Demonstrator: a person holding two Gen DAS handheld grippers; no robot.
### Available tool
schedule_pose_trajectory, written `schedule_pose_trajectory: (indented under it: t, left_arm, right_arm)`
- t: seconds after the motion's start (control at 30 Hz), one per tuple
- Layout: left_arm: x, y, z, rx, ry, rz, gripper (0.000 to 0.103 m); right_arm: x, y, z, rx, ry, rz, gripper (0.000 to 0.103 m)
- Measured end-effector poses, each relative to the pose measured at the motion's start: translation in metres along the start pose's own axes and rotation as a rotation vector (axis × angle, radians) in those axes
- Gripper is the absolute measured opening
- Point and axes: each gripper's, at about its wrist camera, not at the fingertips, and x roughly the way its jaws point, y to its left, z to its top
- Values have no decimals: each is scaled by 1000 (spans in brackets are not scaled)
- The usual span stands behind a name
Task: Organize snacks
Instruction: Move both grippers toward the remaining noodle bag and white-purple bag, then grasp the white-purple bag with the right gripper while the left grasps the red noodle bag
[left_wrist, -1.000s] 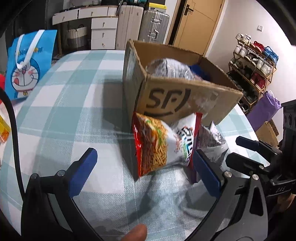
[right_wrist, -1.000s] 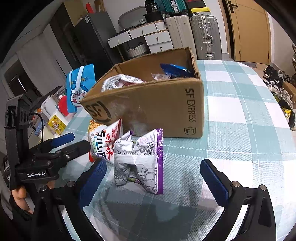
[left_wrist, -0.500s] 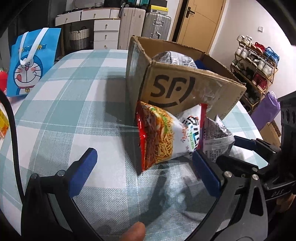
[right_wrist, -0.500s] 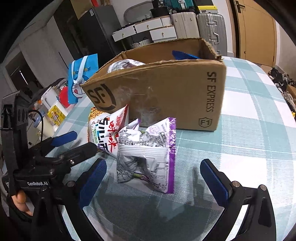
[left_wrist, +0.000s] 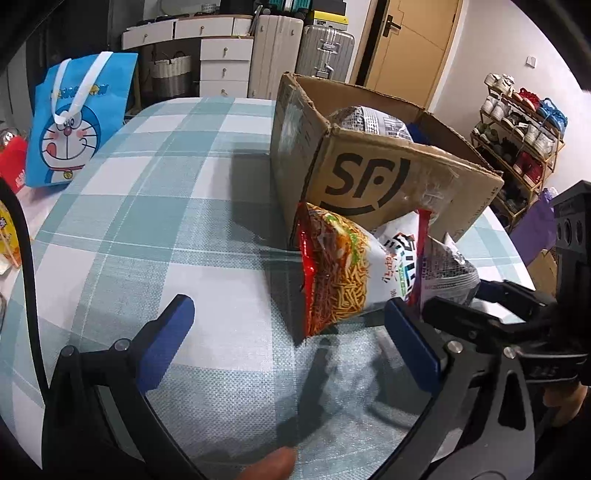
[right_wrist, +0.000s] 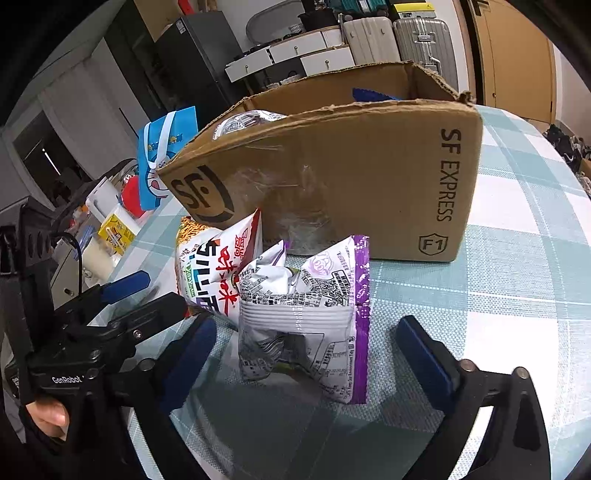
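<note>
Checked surface (right_wrist: 517, 280): purple-edged packet (right_wrist: 306, 317), light, soft and crinkly, sits between the right gripper's (right_wrist: 303, 354) closing, untouching fingers; pinch its puffed middle. Left gripper's (left_wrist: 284, 332) fingers are spread.

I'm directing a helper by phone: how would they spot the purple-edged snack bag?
Find the cardboard box on the checked tablecloth. Two bags lean at its printed front; take the one nearer the table's edge, between the right claw's open fingers. It is white with grey print and a purple strip down one side, unlike its red-trimmed noodle neighbour.
</note>
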Motion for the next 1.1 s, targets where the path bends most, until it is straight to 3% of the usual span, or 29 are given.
schedule_pose_trajectory:
  t: [0.03,0.43,0.53,0.6,1.1]
  left_arm:
    - [0,0,0,1,5,-6,102]
    - [-3,-8,-1,26,-1,0,102]
    - [-2,-8,-2,17,3,-4,102]
    - [-2,-8,-2,14,5,-6,102]
    - [3,-16,-1,0,29,-56,102]
  right_arm:
    - [1,0,0,-2,3,3,84]
    - [-5,2,-5,-25,0,26,67]
    - [-9,1,-8,-31,-6,43,54]
    - [-12,1,-10,-36,-9,47,51]
    - [-45,-1,-22,-40,-76,48,49]
